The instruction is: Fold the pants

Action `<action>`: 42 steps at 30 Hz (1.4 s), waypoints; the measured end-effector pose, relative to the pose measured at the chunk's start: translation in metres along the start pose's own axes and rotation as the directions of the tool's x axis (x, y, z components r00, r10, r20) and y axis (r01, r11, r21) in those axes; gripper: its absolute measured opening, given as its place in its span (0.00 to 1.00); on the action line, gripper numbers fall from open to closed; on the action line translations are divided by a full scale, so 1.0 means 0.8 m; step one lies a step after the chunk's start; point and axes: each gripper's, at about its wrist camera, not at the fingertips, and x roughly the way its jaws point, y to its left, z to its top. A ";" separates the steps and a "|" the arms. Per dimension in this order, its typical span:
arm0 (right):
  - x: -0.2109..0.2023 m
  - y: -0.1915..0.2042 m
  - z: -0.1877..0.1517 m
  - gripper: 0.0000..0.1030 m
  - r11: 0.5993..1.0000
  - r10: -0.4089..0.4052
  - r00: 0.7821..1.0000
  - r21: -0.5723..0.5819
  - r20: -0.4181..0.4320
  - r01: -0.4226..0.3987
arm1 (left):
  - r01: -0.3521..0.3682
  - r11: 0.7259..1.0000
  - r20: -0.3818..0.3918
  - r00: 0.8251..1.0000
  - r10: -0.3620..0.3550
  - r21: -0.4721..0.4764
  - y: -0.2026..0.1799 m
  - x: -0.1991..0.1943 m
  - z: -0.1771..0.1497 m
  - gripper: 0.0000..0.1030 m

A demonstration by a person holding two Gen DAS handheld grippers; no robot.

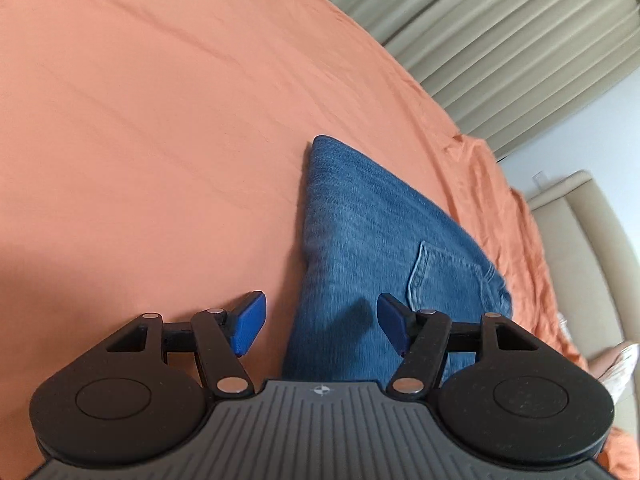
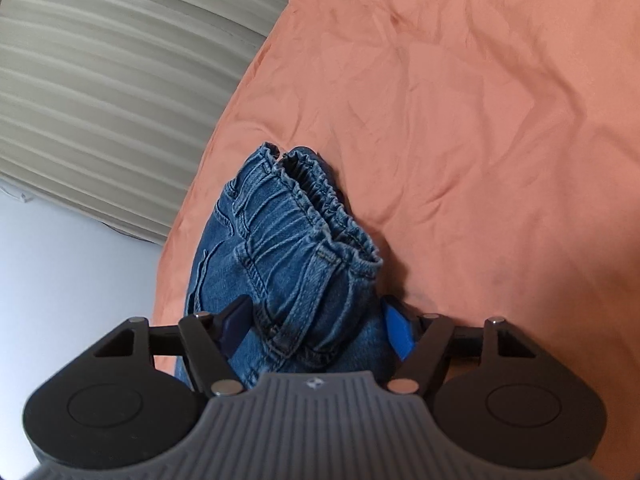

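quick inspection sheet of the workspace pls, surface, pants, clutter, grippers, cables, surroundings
surface: orange bedsheet, wrinkled, more creased in the right wrist view.
job's things: blue jeans lying folded on the sheet; back pocket facing up; elastic waistband at the end in front of the right gripper.
clutter: nothing seen on the sheet besides the jeans.
grippers: left gripper open over the jeans' edge, nothing pinched; right gripper open, jaws straddling the denim, pads not seen pressing it.
cables: nothing seen.
surroundings: beige pleated curtains, beige padded headboard, pale wall.
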 end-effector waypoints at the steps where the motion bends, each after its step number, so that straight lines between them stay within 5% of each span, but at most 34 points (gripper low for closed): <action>1: 0.004 -0.002 0.001 0.62 1.000 0.005 1.000 0.007 0.000 -0.005 | 0.016 1.000 0.003 1.000 -0.016 -0.006 0.003 0.004 0.002 0.72; 4: 0.014 -0.007 0.005 0.58 0.999 0.024 1.000 0.025 0.009 -0.025 | 0.069 0.997 0.011 0.998 -0.069 -0.026 0.011 0.019 0.005 0.69; 12: 0.017 0.003 0.004 0.25 0.999 0.038 0.999 -0.012 0.029 -0.038 | 0.112 0.993 0.003 0.994 -0.112 -0.036 0.014 0.026 0.008 0.14; 18: 0.000 0.041 0.000 0.21 0.993 0.035 0.998 -0.110 0.058 -0.029 | 0.074 0.995 0.031 0.997 -0.076 0.060 -0.021 -0.001 0.019 0.10; 26: -0.005 0.158 -0.020 0.20 0.951 0.092 0.995 -0.300 0.034 -0.078 | 0.014 0.987 0.068 0.997 -0.025 0.161 -0.033 -0.080 0.070 0.09; 34: 0.072 0.251 -0.061 0.20 0.924 0.179 0.982 -0.332 -0.057 -0.188 | -0.134 0.969 0.147 0.984 0.105 0.208 0.015 -0.163 0.141 0.09; 42: 0.157 0.300 -0.112 0.19 0.895 0.190 0.975 -0.387 -0.114 -0.220 | -0.244 0.944 0.173 0.963 0.208 0.223 0.075 -0.179 0.176 0.09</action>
